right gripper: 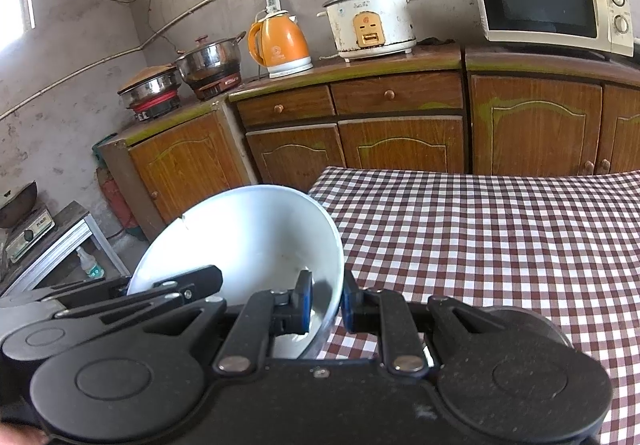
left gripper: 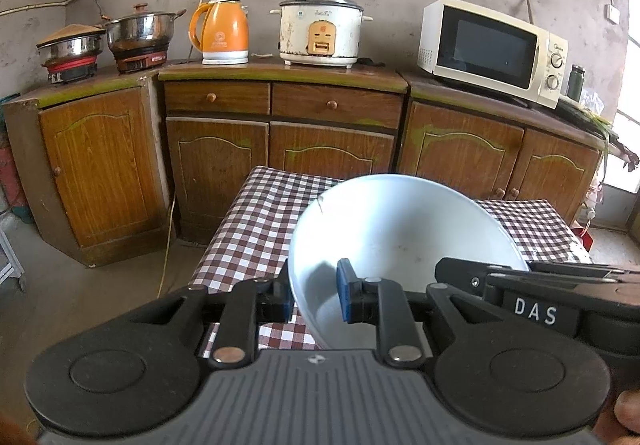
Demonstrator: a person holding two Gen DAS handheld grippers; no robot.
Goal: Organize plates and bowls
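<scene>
A large white bowl (left gripper: 404, 229) is held by both grippers over the checked table (left gripper: 256, 229). My left gripper (left gripper: 314, 303) is shut on the bowl's left rim, one blue pad inside and one outside. My right gripper (right gripper: 326, 305) is shut on the bowl's (right gripper: 244, 233) right rim in the same way. The bowl is tilted with its opening facing the cameras, and it is empty. The right gripper's body also shows in the left wrist view at the right edge (left gripper: 536, 301). The left gripper's body shows in the right wrist view at the left (right gripper: 132, 297).
The brown-and-white checked tablecloth (right gripper: 500, 245) spreads to the right. Wooden cabinets (left gripper: 328, 133) stand behind, with a microwave (left gripper: 492, 49), rice cooker (left gripper: 320, 31), orange kettle (left gripper: 222, 33) and pots (left gripper: 140, 33) on top. A low stand (right gripper: 60, 241) is at the far left.
</scene>
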